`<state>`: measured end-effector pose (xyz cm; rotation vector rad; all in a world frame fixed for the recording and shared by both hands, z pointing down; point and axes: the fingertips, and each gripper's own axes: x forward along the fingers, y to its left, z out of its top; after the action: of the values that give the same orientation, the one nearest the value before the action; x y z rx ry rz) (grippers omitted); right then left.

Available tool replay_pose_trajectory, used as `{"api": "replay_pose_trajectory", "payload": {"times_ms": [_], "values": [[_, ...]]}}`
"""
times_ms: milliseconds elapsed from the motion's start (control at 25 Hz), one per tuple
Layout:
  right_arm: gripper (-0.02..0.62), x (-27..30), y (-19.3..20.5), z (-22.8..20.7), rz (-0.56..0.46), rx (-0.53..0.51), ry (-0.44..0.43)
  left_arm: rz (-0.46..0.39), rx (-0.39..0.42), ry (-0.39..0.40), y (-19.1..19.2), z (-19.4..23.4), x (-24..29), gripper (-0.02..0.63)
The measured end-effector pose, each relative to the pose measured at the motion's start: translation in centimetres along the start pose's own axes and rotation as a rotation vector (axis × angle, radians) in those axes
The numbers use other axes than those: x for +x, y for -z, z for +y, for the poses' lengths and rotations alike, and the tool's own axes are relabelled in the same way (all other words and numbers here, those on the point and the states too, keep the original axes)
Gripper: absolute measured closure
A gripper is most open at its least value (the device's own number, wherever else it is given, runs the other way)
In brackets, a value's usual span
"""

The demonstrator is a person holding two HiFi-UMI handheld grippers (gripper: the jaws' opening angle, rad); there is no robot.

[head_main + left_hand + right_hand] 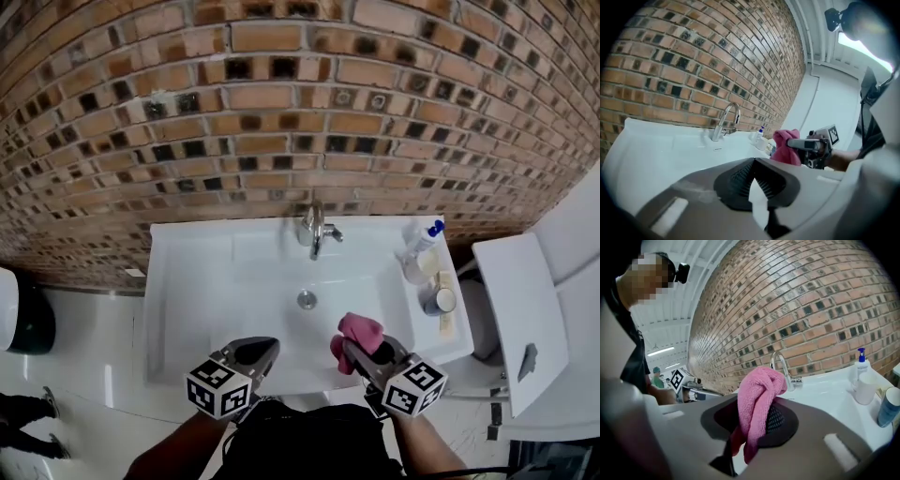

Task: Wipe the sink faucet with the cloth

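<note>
Right gripper point(349, 349): clamped on the pink cloth point(361, 328), over the sink's point(187, 281) near edge
Left gripper point(265, 349): jaws together, nothing in them
Faucet point(315, 228): far side, well apart from cloth
Progress: I reckon wiping hasn't started

left gripper point(265, 348) closed; right gripper point(352, 352) pinching cloth point(362, 328)

Brick wall point(300, 94) behind; glossy white floor point(94, 328); ceiling strip light point(660, 351) lit.
</note>
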<state>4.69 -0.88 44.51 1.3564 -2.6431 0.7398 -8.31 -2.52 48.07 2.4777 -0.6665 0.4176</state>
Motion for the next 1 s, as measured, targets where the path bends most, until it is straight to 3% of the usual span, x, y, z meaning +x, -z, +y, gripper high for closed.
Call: {"api": "replay_pose_trajectory", "payload": {"times_ms": [160,320,560,760,1000], "values": [[0.505,2.5,-0.8,-0.7,-0.01,0.0,0.049,0.024,0.007,0.029,-0.8,2.8,0.3,0.602],[0.505,3.7,-1.4,-2.8,0.008,0.008,0.069,-0.004,-0.011,0.037,-2.2,3.8,1.1,0.601],[0.505,5.2,-5.3,-7.3,0.013,-0.073,0.05,-0.048,-0.036,-0.056,-4.1,6.4,2.2,0.601],[0.505,7.5,-8.5,-14.0,0.037,-0.13,0.032,-0.088,-0.077,-0.128,-5.8,6.1,3.8,0.601],[0.505,13.9,-4.8,-23.7,0.181,-0.179,0.059,-0.058,-0.101,-0.194,-5.5,5.2,6.4,0.601]]}}
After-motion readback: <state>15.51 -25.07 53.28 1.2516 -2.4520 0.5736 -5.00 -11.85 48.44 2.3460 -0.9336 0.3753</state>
